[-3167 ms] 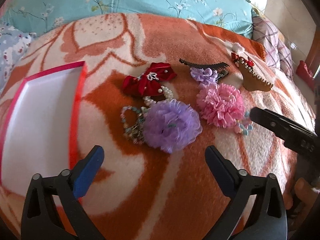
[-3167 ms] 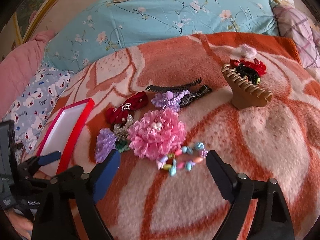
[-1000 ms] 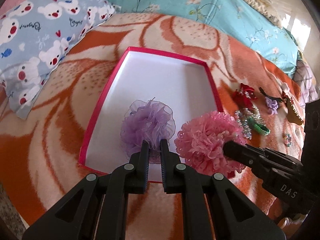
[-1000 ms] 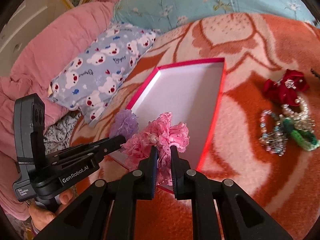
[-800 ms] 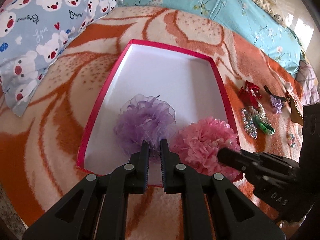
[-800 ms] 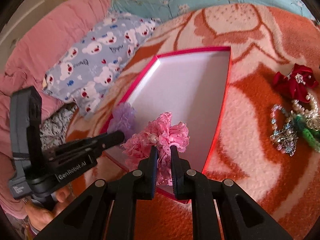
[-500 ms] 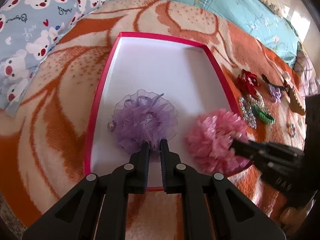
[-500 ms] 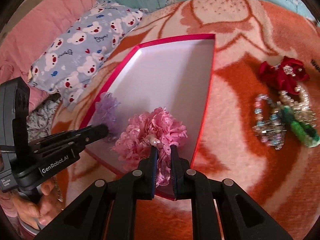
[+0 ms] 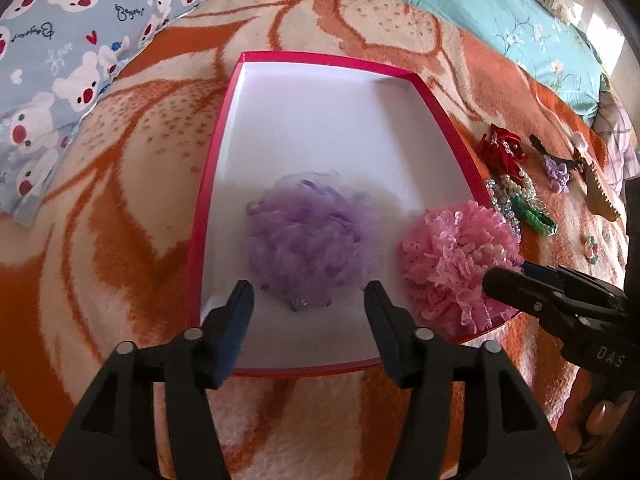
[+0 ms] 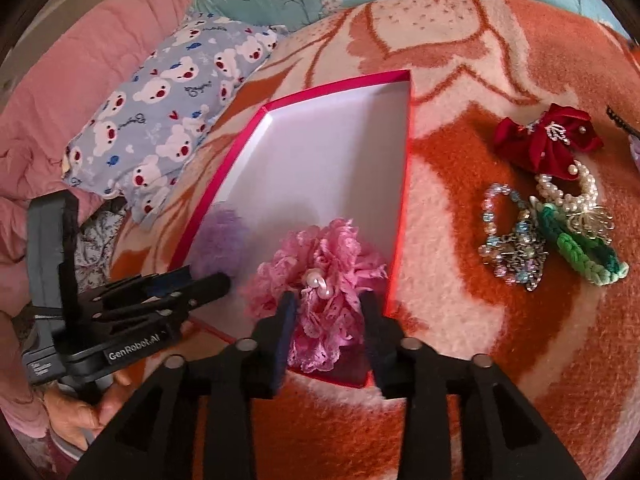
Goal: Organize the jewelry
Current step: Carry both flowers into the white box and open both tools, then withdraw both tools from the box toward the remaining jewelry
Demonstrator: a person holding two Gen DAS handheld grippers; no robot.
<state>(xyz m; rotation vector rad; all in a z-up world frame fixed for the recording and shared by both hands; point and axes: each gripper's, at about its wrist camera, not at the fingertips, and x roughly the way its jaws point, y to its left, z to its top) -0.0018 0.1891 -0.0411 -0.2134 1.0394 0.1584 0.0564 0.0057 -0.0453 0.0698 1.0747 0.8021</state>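
A red-rimmed box (image 9: 440,104) with a white floor lies on the orange blanket. A purple flower scrunchie (image 9: 308,236) lies inside it, just beyond my open left gripper (image 9: 308,312). A pink lace flower scrunchie (image 9: 456,256) rests at the box's right near corner. In the right wrist view my right gripper (image 10: 328,328) is open, its fingers standing either side of the pink scrunchie (image 10: 320,264). The box (image 10: 404,184) and the purple scrunchie (image 10: 220,236) also show there.
On the blanket right of the box lie a red bow (image 10: 548,140), pearl and bead bracelets (image 10: 516,236), a green bracelet (image 10: 580,252), a small purple flower clip (image 9: 558,172) and a brown comb clip (image 9: 600,196). A bear-print pillow (image 9: 60,40) lies left.
Both grippers have opened: the left has let go of the purple scrunchie onto the box floor, and the right has released the pink scrunchie at the box's near corner.
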